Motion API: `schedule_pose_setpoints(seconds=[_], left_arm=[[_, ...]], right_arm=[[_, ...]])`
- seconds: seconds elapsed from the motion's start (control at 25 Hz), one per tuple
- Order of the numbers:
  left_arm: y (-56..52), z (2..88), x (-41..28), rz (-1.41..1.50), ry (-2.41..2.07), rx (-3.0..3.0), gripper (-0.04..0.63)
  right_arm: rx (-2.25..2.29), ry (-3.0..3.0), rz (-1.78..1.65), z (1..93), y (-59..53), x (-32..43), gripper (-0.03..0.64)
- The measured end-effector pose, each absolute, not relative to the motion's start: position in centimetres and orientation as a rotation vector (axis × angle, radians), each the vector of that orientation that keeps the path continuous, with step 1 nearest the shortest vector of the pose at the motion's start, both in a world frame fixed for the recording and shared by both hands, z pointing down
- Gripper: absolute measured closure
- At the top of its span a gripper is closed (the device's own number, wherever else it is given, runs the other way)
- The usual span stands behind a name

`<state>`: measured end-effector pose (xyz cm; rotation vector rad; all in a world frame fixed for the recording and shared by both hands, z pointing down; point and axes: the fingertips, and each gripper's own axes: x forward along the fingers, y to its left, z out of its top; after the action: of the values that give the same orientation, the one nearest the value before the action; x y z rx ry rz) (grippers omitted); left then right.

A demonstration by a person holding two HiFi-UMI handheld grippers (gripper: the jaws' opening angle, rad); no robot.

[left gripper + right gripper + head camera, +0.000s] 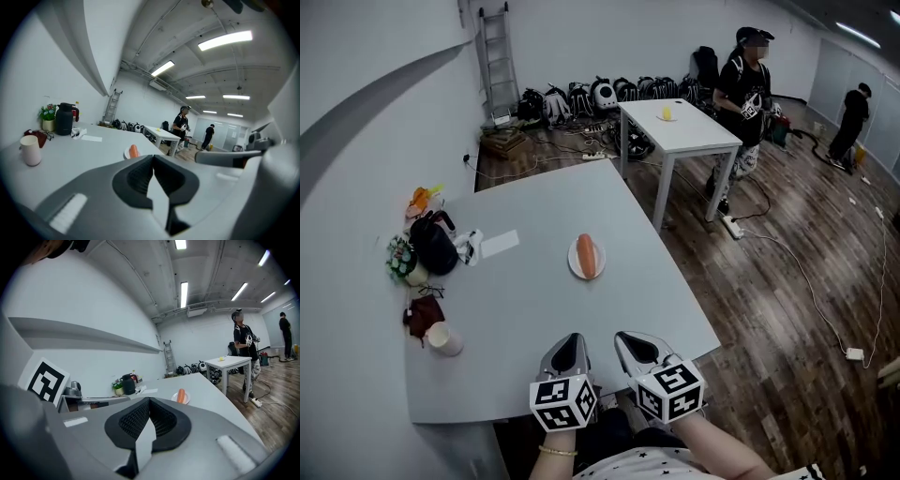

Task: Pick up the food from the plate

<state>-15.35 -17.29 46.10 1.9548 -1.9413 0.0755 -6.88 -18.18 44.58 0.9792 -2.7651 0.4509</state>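
An orange sausage [588, 255] lies on a small white plate [574, 259] near the middle of the grey table [525, 319]. The left gripper view shows the sausage [134, 150] on the plate [127, 154] ahead, and in the right gripper view the sausage [181, 395] lies ahead to the right. My left gripper [573, 344] and right gripper [630, 341] sit side by side at the table's near edge, well short of the plate. Both are shut with nothing between the jaws.
At the table's left stand a black kettle [433, 246], a small plant [398, 258], a white cup [443, 338], a dark red object [424, 314] and a paper slip [500, 244]. A white table [675, 127], two people [741, 94] and floor cables [806, 272] are beyond.
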Motion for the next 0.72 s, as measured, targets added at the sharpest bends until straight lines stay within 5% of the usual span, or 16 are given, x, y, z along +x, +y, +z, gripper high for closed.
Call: schedule_pose_setpoints(seconds=[0.12,0.4,0.72], left_arm=[[-21.9,47.5,-16.7,0.100,-1.922,1.921,0.583],[-34.2,52.5,-18.2,0.169,-1.732,1.872,0.386],[-46.3,60.1,-21.1,0.386,-1.713,1.693,0.313]], right_arm=[[1.022,-2.750,0.462,45.1,-21.7,-7.2,0.617],[1.093,-2.671,0.526,47.3,-30.3,-7.0,0.595],[1.100,-2.596,0.602,50.0,-36.5,-8.0,0.595]])
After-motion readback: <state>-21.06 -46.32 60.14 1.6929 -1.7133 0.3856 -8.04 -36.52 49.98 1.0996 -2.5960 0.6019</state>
